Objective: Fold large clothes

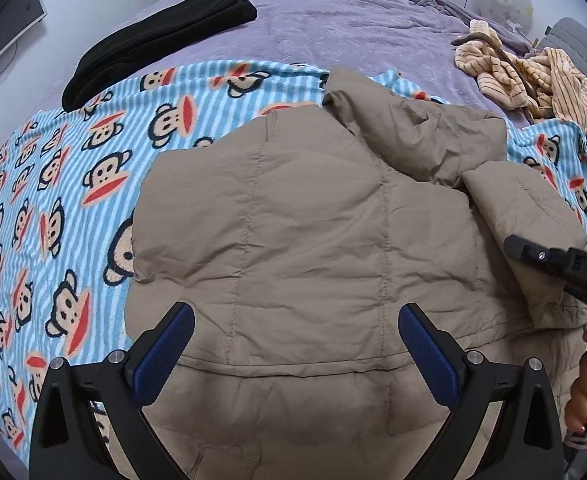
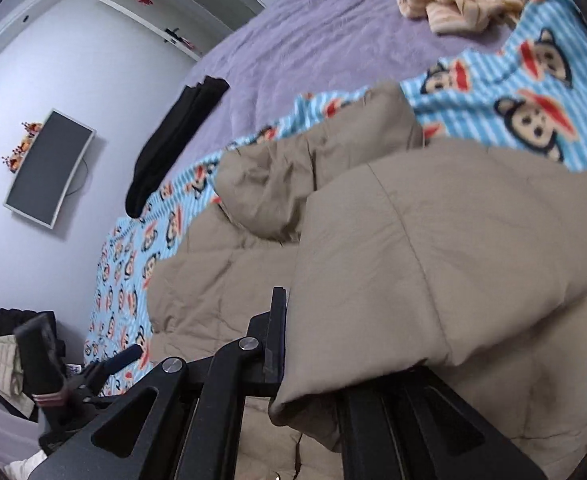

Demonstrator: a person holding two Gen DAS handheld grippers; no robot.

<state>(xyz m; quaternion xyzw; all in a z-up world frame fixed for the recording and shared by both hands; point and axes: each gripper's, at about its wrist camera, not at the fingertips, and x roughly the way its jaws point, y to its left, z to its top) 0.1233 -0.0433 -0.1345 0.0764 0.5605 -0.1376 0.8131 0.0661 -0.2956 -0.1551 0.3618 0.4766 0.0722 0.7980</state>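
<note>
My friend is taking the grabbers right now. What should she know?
Left gripper: open, hovering over the tan puffy jacket, holding nothing.
Right gripper: shut on a jacket flap, lifting it over the body.
The jacket lies on the monkey blanket on the bed.
Done: that side is partly folded in.
Left: lay the flap down, fold the rest.

Monkey-print striped blanket lies spread left of and beyond the jaws in the left wrist view. Lilac bedspread extends past it, far ahead of the jaws. Folded black garment rests on the bedspread, ahead and to the left, one end overlapping the blanket. Crumpled cream striped cloth sits ahead and to the right. Wall-mounted screen hangs far left of the jaws in the right wrist view.
</note>
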